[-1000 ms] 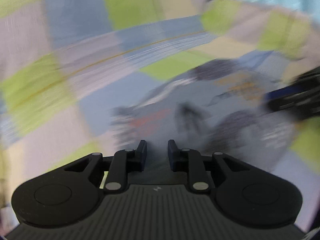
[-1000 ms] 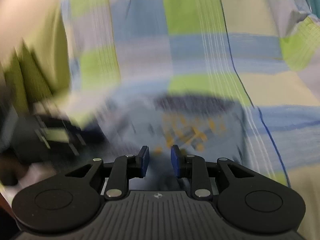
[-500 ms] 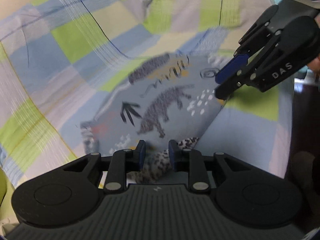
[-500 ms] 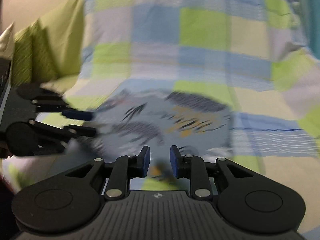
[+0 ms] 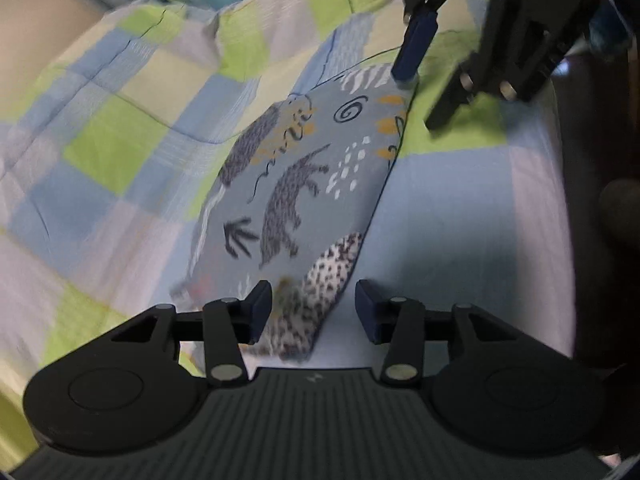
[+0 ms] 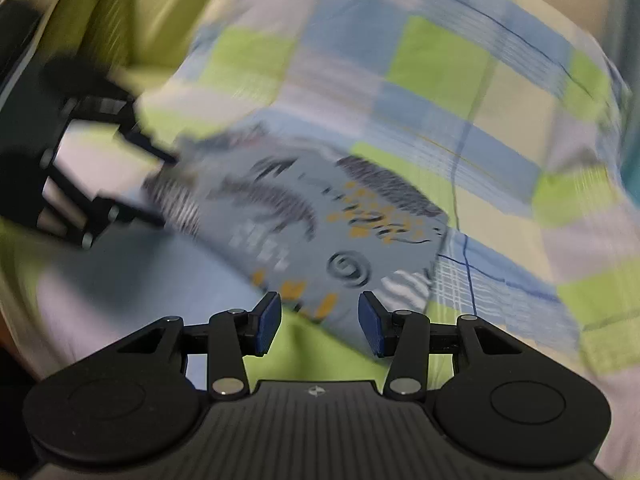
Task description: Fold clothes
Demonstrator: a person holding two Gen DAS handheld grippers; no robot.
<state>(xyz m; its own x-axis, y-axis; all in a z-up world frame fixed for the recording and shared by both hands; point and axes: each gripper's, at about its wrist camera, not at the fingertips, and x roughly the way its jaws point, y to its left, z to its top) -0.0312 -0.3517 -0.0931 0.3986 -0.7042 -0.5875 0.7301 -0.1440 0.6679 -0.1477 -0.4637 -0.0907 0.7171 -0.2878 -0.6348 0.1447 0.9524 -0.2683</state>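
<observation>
A folded blue-grey garment (image 5: 304, 184) printed with dark animals and orange spots lies flat on the checked bedspread (image 5: 112, 140). My left gripper (image 5: 313, 312) is at its near end. Its jaws are opening, and the speckled cloth edge lies loose between them without being pressed. At the far corner, my right gripper (image 5: 420, 100) reaches in from the upper right. In the right wrist view the garment (image 6: 320, 232) is blurred. The right gripper (image 6: 320, 324) has opening jaws that straddle the cloth's near corner. The left gripper (image 6: 162, 190) shows at the garment's left end.
The bedspread (image 6: 440, 60), in green, blue and lilac squares, covers the bed and bunches into folds at the back. A green pillow (image 6: 140, 12) sits at the upper left. The bed's edge and dark floor (image 5: 600, 160) lie on the right of the left wrist view.
Both pairs of jaws were nearly closed on the cloth and now stand apart. The garment has come down flat on the bed, and both views have rolled.
</observation>
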